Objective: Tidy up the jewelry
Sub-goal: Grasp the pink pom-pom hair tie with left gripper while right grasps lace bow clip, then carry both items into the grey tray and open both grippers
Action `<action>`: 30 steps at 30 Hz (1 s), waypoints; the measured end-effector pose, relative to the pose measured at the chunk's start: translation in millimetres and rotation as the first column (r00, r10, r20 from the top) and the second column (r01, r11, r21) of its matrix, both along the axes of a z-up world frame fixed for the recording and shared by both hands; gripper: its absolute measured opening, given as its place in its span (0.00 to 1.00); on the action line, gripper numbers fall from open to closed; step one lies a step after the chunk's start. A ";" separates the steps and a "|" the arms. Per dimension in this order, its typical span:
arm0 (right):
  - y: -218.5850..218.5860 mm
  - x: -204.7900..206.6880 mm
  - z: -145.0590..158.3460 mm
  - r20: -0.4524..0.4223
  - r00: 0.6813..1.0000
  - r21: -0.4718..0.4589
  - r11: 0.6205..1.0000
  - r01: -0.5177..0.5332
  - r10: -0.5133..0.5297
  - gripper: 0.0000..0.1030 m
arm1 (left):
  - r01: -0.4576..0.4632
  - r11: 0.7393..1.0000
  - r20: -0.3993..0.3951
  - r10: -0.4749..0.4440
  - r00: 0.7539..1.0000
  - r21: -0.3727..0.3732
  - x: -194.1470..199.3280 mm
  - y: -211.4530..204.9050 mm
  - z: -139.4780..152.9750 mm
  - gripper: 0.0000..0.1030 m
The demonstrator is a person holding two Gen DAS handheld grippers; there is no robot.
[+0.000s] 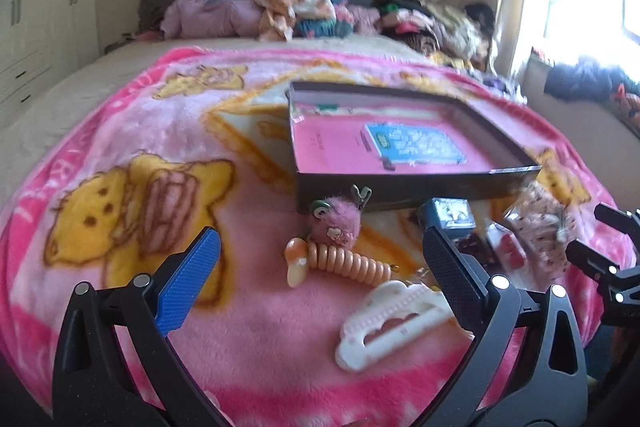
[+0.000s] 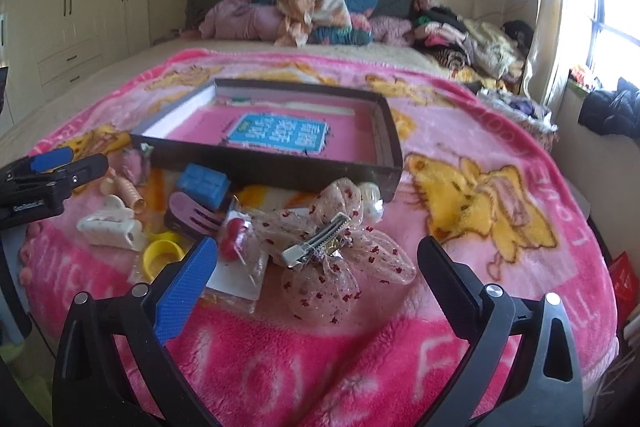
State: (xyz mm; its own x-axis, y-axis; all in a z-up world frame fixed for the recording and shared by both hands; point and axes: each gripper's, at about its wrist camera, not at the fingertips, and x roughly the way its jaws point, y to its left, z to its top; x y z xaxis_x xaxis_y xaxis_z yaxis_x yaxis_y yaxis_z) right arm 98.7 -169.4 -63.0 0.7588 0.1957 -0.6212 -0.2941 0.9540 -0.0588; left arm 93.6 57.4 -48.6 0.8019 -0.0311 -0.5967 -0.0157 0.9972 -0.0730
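Observation:
A dark shallow box (image 1: pixel 400 193) (image 2: pixel 280 171) with a pink lining lies on the pink blanket. In front of it lie hair accessories: a fuzzy pink charm (image 1: pixel 340 225), an orange coil tie (image 1: pixel 344 261), a white claw clip (image 1: pixel 392 323) (image 2: pixel 112 229), a blue box (image 2: pixel 204 185), a purple clip (image 2: pixel 192 215), a yellow ring (image 2: pixel 162 255), red cherries (image 2: pixel 234 233) and a sheer dotted bow with a metal clip (image 2: pixel 332 251). My left gripper (image 1: pixel 320 251) is open above the coil tie. My right gripper (image 2: pixel 318 259) is open above the bow.
The pink cartoon blanket (image 1: pixel 120 211) covers a bed. Piled clothes and bedding (image 2: pixel 320 11) lie at the headboard. White wardrobes (image 2: pixel 80 7) stand at the left and a bright window (image 2: pixel 608 7) at the right.

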 end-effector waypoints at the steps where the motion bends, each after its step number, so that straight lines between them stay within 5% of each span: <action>1: -1.3 4.9 -2.6 -0.021 1.000 0.008 1.000 0.004 -0.003 0.94 | 0.010 1.000 -0.012 -0.010 1.000 0.007 4.5 -1.2 -1.4 0.90; 12: -12.6 34.7 -19.3 -0.146 0.989 0.053 0.997 0.048 -0.039 0.93 | 0.068 0.997 -0.046 -0.067 0.997 0.026 35.9 -1.6 -8.4 0.81; 24: -21.1 34.5 -20.7 -0.179 0.984 0.115 0.993 0.034 -0.013 0.38 | 0.107 0.994 -0.096 -0.103 0.990 0.032 50.2 -5.7 -16.4 0.36; 25: -23.7 33.6 -20.0 -0.178 0.984 0.124 0.992 0.037 -0.014 0.35 | 0.106 0.994 -0.097 -0.102 0.990 0.027 50.2 -4.6 -16.8 0.26; 30: -31.5 27.3 -13.2 -0.153 0.988 0.159 0.986 0.042 -0.017 0.30 | 0.113 0.993 -0.092 -0.110 0.990 0.029 48.1 -3.3 -14.2 0.22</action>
State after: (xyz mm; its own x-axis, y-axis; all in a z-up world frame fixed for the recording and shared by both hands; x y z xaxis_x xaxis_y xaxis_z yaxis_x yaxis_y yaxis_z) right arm 126.1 -200.9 -76.3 0.6658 0.2812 -0.6911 -0.2595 0.9557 0.1389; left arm 141.7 54.0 -62.8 0.7374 -0.0963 -0.6685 0.0913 0.9949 -0.0426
